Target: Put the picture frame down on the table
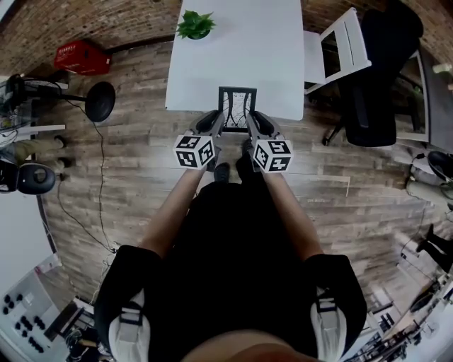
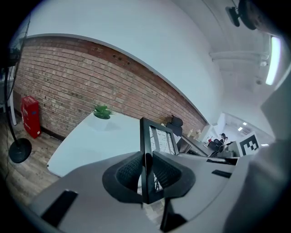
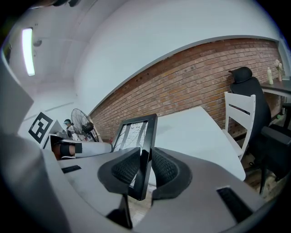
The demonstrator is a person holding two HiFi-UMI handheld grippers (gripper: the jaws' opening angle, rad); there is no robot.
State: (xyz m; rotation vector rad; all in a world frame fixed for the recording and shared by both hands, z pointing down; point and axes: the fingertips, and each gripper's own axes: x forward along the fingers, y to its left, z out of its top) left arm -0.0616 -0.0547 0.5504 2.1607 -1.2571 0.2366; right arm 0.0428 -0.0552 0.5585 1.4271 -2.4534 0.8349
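1. Left tongs (image 2: 146,172): the jaws are closed down to the thickness of the picture frame (image 2: 158,139). The ribbed pads pinch its left side bar, low down.
2. Right tongs (image 3: 144,167): same grip on the right side bar, also near the bottom corner. The jaws are only as far apart as the bar is thick.
3. The frame stands upright in portrait, with a black border and a line drawing inside. It's carried between my two tongs, one per side.
4. Position: the frame is at the near edge of the white table (image 1: 241,56). In the head view its top overlaps the tabletop and its bottom sits past the edge, over the wood floor (image 1: 141,162). Both gripper views show floor under its lower end, so it isn't resting on the table.
5. On the table there's a small green plant (image 1: 196,25) at the far left corner, well apart from the frame.
6. Around it:
   - A white chair (image 1: 341,48) is at the table's right side.
   - A black office chair (image 1: 382,78) is just beyond that.
   - A red box (image 1: 83,56) is on the floor by the brick wall (image 1: 85,21), off to the left.
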